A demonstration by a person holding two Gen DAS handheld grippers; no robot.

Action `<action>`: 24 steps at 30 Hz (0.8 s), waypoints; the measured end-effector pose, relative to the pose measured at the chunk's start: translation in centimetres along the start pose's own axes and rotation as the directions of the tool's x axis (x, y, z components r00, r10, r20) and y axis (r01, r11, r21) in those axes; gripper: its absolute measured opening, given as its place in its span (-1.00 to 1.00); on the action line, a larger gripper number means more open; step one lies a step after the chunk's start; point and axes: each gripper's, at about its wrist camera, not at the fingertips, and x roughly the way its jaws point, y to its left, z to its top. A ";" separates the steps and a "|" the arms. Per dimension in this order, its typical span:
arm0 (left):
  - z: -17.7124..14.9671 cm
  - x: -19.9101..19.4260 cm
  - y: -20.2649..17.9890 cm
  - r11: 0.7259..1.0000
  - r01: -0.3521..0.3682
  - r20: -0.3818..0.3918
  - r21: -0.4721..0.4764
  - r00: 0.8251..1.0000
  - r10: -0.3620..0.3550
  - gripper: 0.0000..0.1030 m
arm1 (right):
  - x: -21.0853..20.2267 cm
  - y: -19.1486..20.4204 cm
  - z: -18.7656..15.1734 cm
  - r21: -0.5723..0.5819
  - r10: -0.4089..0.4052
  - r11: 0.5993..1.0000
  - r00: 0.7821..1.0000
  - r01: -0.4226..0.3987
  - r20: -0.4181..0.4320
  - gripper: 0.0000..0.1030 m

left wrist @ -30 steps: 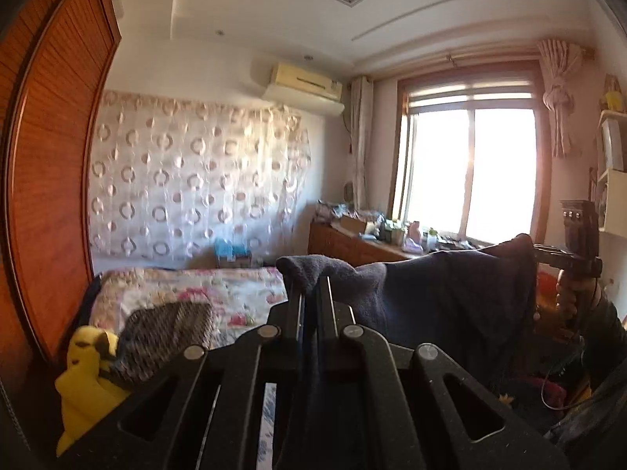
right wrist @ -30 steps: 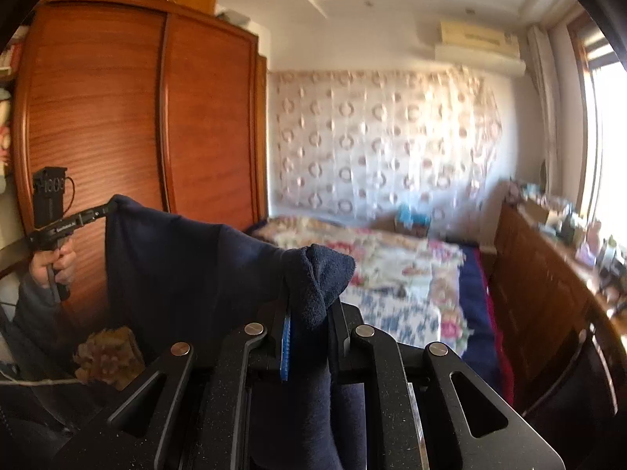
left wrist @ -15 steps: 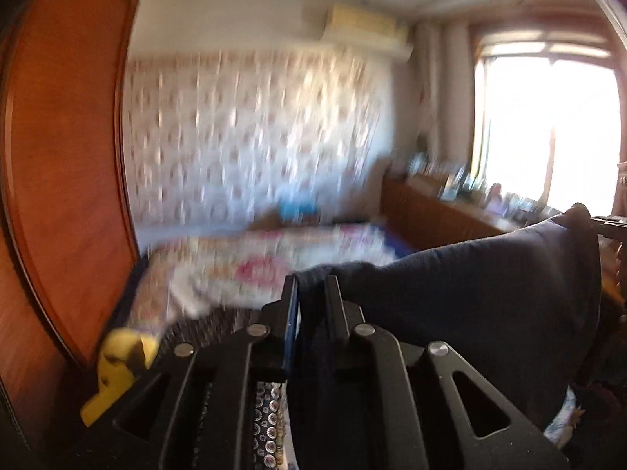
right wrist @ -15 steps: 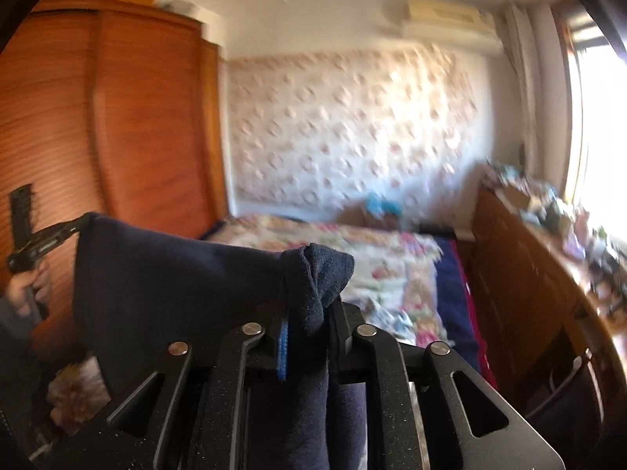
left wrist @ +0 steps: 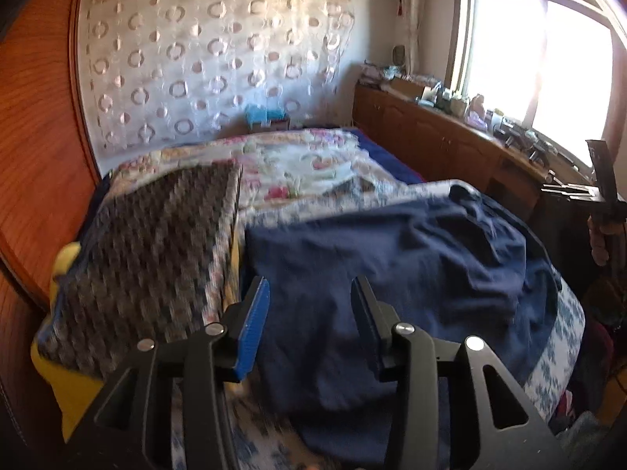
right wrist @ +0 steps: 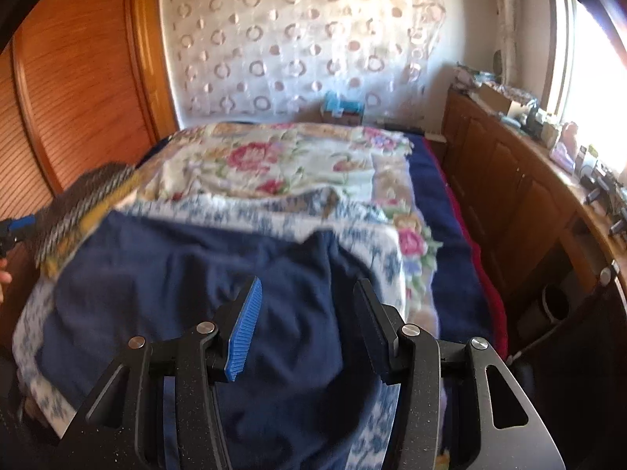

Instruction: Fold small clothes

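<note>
Navy garment (left wrist: 384, 274) lies spread on the bed (left wrist: 313, 164), rumpled toward its right side. Left of it: a folded grey-patterned piece (left wrist: 156, 243), touching its edge. Left tongs (left wrist: 309, 313) opening above its near-left corner, nothing between the pads; right tongs (right wrist: 303, 313) likewise opening and empty over its near-right part. We judge the lay-down done — next, smooth the right-hand bunching before folding. Room beyond the garment is free bedspread; right of it the bed edge drops toward the wooden cabinet (right wrist: 509, 196) — we keep folds inboard.
</note>
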 end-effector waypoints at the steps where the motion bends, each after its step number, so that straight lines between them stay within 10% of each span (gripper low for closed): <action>1: -0.9 0.0 -0.1 1.000 0.011 -0.013 -0.011 1.000 -0.011 -0.18 | 0.1 -0.2 -1.3 0.001 0.008 1.000 1.000 -0.008 -0.011 -0.03; 16: -12.2 -1.2 -2.7 0.997 0.017 -0.102 -0.072 0.994 -0.024 -0.18 | -0.7 -1.8 -15.5 0.090 0.088 0.993 0.988 -0.076 -0.127 -0.05; 20: -13.4 -1.2 -3.8 0.997 0.024 -0.117 -0.070 0.993 -0.032 -0.18 | -0.6 -2.2 -15.8 0.101 0.093 0.992 0.989 -0.082 -0.116 -0.85; 24: -14.1 -1.2 -4.2 0.998 0.020 -0.122 -0.061 0.992 -0.027 -0.18 | -2.7 -2.2 -15.3 0.094 0.083 0.992 0.996 -0.079 -0.042 -0.92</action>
